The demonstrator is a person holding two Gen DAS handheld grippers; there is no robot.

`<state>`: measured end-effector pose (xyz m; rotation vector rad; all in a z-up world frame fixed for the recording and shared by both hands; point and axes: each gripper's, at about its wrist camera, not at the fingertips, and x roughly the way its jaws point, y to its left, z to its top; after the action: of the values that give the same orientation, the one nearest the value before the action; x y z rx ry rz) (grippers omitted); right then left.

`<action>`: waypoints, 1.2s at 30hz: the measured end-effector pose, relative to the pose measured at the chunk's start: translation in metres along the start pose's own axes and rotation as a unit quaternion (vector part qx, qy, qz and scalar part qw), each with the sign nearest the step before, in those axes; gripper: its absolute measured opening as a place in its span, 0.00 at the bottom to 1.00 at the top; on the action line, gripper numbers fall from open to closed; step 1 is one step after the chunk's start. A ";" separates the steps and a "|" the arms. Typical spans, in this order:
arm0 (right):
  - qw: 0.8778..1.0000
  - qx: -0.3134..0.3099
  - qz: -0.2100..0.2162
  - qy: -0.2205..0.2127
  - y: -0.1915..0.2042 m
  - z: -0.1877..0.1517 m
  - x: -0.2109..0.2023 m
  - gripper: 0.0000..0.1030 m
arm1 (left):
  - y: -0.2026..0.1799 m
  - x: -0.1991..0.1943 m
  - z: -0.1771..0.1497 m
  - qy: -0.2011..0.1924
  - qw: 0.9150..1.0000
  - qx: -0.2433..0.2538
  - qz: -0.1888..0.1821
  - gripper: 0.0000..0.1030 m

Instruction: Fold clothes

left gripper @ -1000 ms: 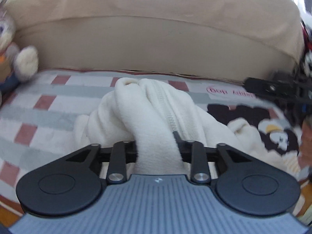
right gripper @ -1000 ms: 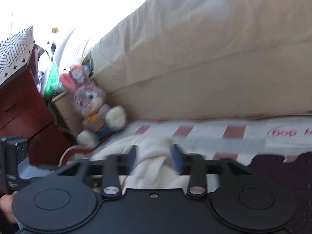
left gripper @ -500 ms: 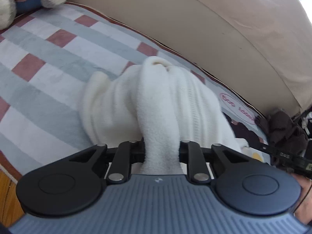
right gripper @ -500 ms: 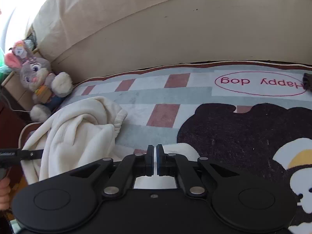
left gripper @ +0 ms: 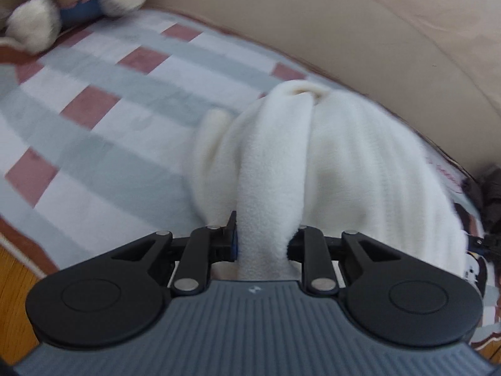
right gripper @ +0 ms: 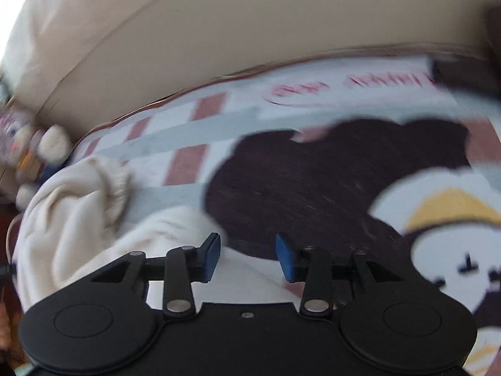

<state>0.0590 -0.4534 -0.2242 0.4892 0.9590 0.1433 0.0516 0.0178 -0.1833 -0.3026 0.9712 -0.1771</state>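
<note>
Since half a second ago the right tool has parted from fully closed; its jaws are opening, blue pads clear of cloth, hovering over the fleece edge and the blanket. Both tools pitch steeply downward. Left tool grips a fold of the cream fleece garment, jaws easing slightly open with fabric between them. Garment's long axis runs away from the left tool toward the sofa back; it lies bunched on the blanket. Stuffed rabbit sits far left.
</note>
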 end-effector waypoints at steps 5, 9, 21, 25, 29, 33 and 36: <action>0.986 0.144 0.085 0.025 -0.051 -0.022 -0.005 0.44 | 0.018 0.003 -0.009 0.003 0.999 -0.038 -0.030 0.20; 0.967 0.206 0.132 0.066 -0.057 -0.048 -0.005 0.58 | 0.013 0.004 -0.010 0.001 0.999 -0.031 -0.035 0.18; 0.932 0.296 0.205 0.040 -0.027 -0.082 0.035 0.48 | 0.018 0.027 -0.013 0.022 0.995 -0.059 -0.073 0.22; 0.949 0.206 0.232 -0.053 0.018 -0.059 0.023 0.20 | -0.001 0.030 -0.008 0.016 0.999 0.008 -0.045 0.14; 0.947 0.116 0.266 -0.137 0.056 -0.024 -0.026 0.16 | -0.024 0.005 0.012 -0.048 0.997 0.063 -0.015 0.09; 0.929 0.081 0.301 -0.197 0.071 0.016 -0.075 0.14 | -0.057 -0.031 0.038 -0.135 0.982 0.131 0.025 0.09; 0.922 0.059 0.311 -0.223 0.072 0.038 -0.106 0.13 | -0.079 -0.057 0.059 -0.187 0.967 0.170 0.036 0.09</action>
<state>0.0362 -0.4379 -0.0934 0.8885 0.3386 0.5261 0.0675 -0.0308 -0.0814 0.0183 0.5631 -0.2091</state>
